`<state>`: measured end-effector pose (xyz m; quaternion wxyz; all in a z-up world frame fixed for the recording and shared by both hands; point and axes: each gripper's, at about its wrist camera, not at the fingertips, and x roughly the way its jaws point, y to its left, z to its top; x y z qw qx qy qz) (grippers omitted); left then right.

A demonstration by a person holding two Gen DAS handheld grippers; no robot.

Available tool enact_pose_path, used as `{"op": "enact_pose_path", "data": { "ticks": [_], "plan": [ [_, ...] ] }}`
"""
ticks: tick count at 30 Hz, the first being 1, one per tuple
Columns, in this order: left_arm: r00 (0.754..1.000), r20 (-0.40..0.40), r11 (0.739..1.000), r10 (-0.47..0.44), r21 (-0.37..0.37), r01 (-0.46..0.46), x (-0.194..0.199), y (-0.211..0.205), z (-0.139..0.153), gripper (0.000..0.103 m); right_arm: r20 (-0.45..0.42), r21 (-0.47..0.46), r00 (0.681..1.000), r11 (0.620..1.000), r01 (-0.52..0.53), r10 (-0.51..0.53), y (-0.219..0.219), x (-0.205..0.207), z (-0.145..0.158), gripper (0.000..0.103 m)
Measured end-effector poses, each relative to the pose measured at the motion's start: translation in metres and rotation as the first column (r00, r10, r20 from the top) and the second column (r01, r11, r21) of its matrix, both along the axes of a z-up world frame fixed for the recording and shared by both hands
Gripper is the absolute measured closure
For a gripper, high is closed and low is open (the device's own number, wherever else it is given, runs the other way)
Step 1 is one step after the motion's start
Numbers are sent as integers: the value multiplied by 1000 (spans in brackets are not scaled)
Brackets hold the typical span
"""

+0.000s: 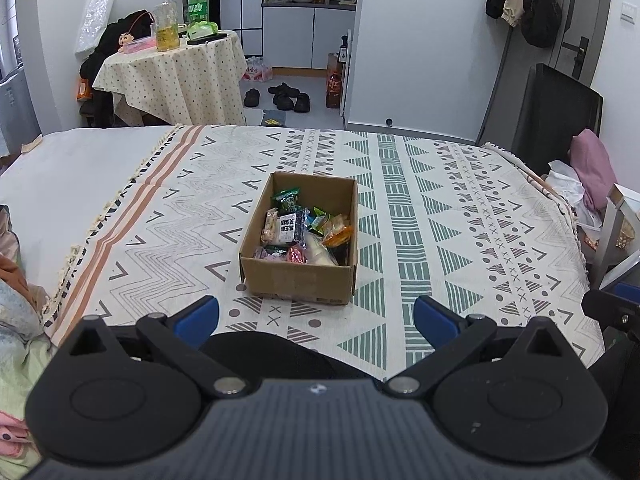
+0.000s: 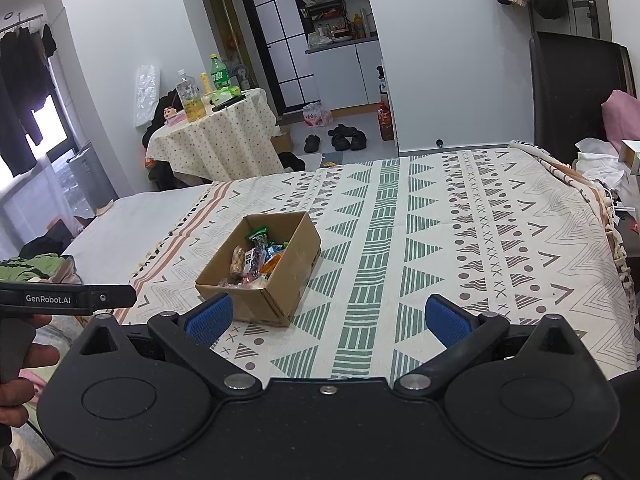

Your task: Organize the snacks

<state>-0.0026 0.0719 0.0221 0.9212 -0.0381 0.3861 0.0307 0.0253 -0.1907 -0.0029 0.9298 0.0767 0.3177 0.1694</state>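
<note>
An open cardboard box (image 1: pixel 298 280) stands on the patterned bedspread (image 1: pixel 440 220) in the middle of the bed. It holds several wrapped snacks (image 1: pixel 304 230), among them a green packet, a black-and-white one and an orange one. My left gripper (image 1: pixel 316 318) is open and empty, just in front of the box. In the right wrist view the box (image 2: pixel 276 280) lies ahead to the left with the snacks (image 2: pixel 256 260) inside. My right gripper (image 2: pixel 328 318) is open and empty, to the right of the box. The left gripper's body (image 2: pixel 68 299) shows at the left edge.
A small round table (image 1: pixel 176 76) with bottles (image 1: pixel 166 24) stands beyond the bed at the far left. Shoes (image 1: pixel 286 96) lie on the floor behind. A dark headboard (image 1: pixel 556 116) and a pink pillow (image 1: pixel 594 168) are at the right. Crumpled clothes (image 1: pixel 16 312) lie at the left edge.
</note>
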Motion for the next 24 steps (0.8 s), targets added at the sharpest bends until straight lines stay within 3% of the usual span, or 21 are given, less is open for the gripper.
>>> {"op": "enact_pose_path", "data": {
  "ticks": [24],
  "plan": [
    [1000, -12, 1000, 9, -12, -9, -3, 2, -5, 0, -1, -1, 1000, 1000, -3, 3, 0, 0, 0, 0]
  ]
}}
